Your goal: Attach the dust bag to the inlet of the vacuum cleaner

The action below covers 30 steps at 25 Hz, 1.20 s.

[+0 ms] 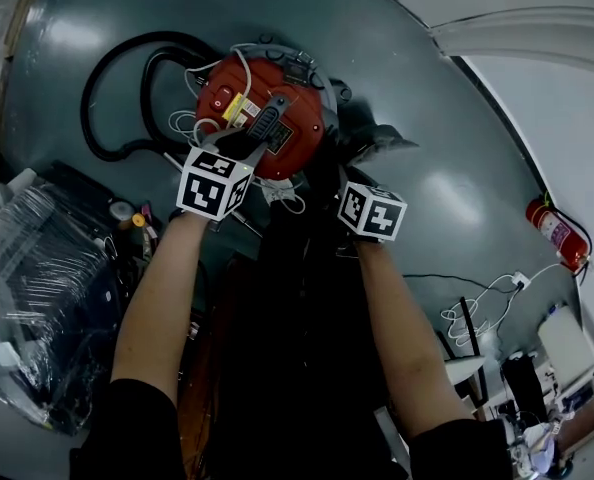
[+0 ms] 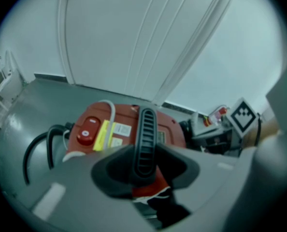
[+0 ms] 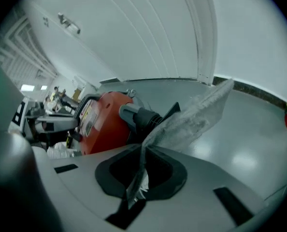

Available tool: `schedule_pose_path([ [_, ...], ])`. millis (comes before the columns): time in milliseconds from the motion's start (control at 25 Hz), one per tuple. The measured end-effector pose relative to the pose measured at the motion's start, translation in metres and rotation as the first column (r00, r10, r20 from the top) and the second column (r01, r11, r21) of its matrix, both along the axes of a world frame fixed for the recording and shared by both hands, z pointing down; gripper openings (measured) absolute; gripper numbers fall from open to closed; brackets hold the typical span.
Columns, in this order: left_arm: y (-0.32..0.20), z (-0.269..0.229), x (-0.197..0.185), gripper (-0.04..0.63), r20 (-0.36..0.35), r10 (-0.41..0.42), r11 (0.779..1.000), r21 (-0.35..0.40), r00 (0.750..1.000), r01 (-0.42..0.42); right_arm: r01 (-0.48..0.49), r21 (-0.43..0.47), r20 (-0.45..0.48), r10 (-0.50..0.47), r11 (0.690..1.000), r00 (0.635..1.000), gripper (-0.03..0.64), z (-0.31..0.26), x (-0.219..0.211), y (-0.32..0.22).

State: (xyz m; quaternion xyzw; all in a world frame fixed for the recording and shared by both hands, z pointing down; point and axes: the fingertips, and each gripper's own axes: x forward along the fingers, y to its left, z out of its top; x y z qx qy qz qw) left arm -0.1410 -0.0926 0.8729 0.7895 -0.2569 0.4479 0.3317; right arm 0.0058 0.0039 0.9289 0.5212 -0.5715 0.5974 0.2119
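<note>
We see the red, round vacuum cleaner (image 1: 262, 118) upright on the floor (image 1: 427, 188), its black ribbed handle (image 2: 146, 139) on top. The dust bag (image 3: 196, 112) (pale, crinkled, translucent) sits just beside its grey inlet (image 3: 131, 112), one edge pinched in the right gripper (image 3: 141, 173).

- red fire extinguisher (image 1: 549, 230), lying well off to the right of the fingers of the right gripper (image 1: 355, 168)
- plastic-wrapped bundle (image 1: 37, 288), well left of the fingers of the left gripper (image 1: 249, 136)
- white cable (image 1: 482, 308), loosely coiled, right of right gripper's fingers
</note>
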Motion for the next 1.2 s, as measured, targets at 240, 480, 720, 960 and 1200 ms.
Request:
schedule_pose_path([
  [240,-0.001,-0.001,0.000,0.146,-0.015,0.006,1.000,0.006,1.000,-0.006,0.527,0.013,-0.054,-0.526,0.850,0.849,0.017,-0.003,0.000,0.007],
  [480,-0.001,-0.001,-0.001,0.146,-0.017,0.003,1.000,0.008,1.000,-0.003,0.530,0.081,-0.012,-0.531,0.844,0.847,0.017,-0.005,-0.007,0.004],
  [720,-0.001,0.001,0.000,0.146,-0.012,0.005,1.000,0.012,1.000,-0.005,0.538,0.084,-0.105,-0.529,0.839,0.842,0.017,-0.002,-0.017,-0.001],
  [960,-0.002,0.001,0.000,0.147,-0.014,0.001,1.000,0.017,1.000,0.000,0.610,0.065,-0.168,-0.594,0.790,0.787,0.012,0.002,-0.019,-0.012],
  [1200,-0.002,0.002,0.000,0.150,-0.026,-0.010,1.000,0.019,1.000,0.011,0.346,0.050,-0.049,-0.344,0.937,0.938,0.033,0.007,-0.016,-0.008],
])
